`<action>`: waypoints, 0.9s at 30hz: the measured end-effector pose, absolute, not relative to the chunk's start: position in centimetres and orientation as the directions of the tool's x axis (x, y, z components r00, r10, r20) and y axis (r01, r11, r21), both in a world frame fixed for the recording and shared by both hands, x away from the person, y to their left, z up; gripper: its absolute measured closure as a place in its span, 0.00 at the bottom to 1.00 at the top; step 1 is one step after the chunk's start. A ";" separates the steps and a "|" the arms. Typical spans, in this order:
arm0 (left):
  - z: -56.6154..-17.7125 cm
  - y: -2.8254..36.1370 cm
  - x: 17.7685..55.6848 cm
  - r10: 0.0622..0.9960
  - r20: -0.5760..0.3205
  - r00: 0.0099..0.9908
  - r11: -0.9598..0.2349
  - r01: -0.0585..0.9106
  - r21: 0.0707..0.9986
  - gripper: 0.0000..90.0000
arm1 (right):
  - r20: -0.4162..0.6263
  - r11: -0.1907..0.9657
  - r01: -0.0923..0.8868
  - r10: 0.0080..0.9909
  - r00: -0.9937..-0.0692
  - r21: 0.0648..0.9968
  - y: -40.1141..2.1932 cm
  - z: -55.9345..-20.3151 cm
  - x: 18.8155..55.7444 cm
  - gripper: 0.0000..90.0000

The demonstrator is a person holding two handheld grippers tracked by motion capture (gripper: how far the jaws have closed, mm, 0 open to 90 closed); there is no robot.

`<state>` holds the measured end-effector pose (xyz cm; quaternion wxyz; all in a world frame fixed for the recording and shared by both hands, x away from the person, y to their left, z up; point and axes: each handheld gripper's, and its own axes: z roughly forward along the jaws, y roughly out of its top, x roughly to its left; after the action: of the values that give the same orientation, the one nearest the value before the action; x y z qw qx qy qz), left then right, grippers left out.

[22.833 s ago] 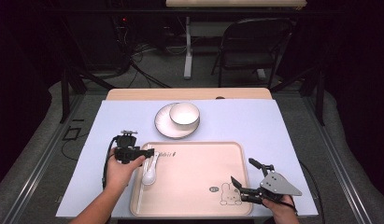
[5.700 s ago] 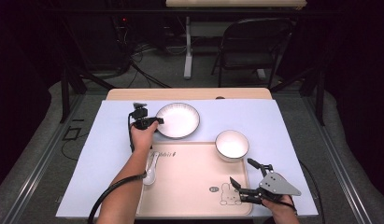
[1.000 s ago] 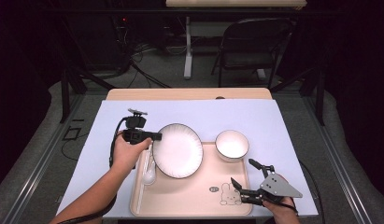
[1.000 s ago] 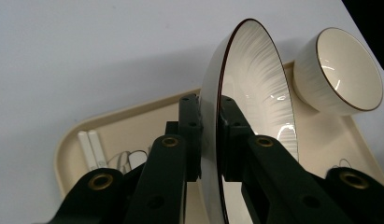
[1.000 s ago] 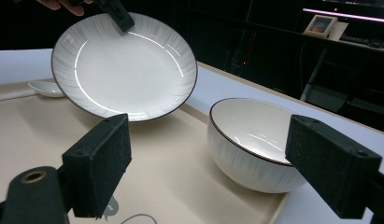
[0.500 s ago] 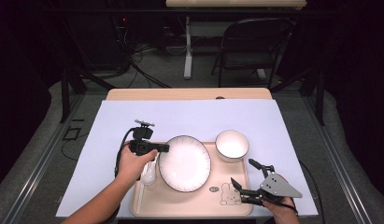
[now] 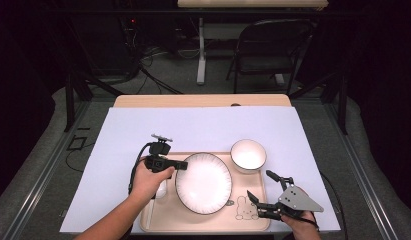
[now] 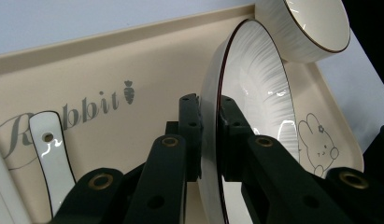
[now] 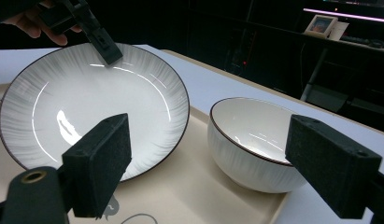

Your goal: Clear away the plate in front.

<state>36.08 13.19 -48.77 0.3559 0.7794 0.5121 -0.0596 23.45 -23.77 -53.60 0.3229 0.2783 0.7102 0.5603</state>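
Observation:
A white ribbed plate (image 7: 203,182) with a dark rim is over the middle of the beige tray (image 7: 203,227). My left gripper (image 7: 180,165) is shut on its left rim. In the left gripper view the two pads clamp the plate's edge (image 8: 209,135) from both sides. The right gripper view has the plate (image 9: 87,102) tilted, with the held side raised. A white bowl (image 7: 248,155) sits at the tray's far right corner. My right gripper (image 7: 258,183) rests at the tray's near right corner, open, with nothing between its pads (image 9: 98,163).
A white spoon (image 8: 52,149) lies along the tray's left side by the "Rabbit" lettering, partly under the left hand (image 7: 148,182). A rabbit drawing (image 7: 245,210) marks the tray's near right. The tray lies on a pale sheet (image 7: 203,125) that covers the table.
The left gripper has carried the plate to the right, toward the person and lower, so it is now over the tray's middle. The right gripper and the bowl have stayed put.

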 end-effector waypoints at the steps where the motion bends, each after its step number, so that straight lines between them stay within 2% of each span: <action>1: -48.9 13.2 36.1 0.763 -0.447 0.466 -0.223 0.840 0.495 0.92 | -0.147 0.218 0.034 0.757 -0.636 0.975 -23.8 -53.6 23.5 0.16; 11: -50.4 13.7 36.6 0.786 -0.433 0.441 -0.217 0.853 0.475 0.94 | -0.148 0.219 0.034 0.757 -0.637 0.975 -23.7 -53.6 23.4 0.16; 14: -51.0 14.1 36.7 0.785 -0.457 0.419 -0.192 0.866 0.462 0.94 | -0.148 0.220 0.034 0.756 -0.638 0.975 -23.7 -53.6 23.4 0.16; 22: -52.8 14.6 37.0 0.794 -0.466 0.390 -0.174 0.881 0.441 0.92 | -0.150 0.221 0.033 0.755 -0.638 0.975 -23.7 -53.6 23.4 0.16; 27: -53.4 14.4 37.1 0.809 -0.442 0.388 -0.180 0.879 0.442 0.90 | -0.154 0.226 0.032 0.754 -0.639 0.974 -23.7 -53.6 23.5 0.15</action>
<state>37.08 14.36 -53.38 0.3269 0.7661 0.5508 -0.0535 23.46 -23.66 -53.64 0.3235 0.2754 0.7130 0.5577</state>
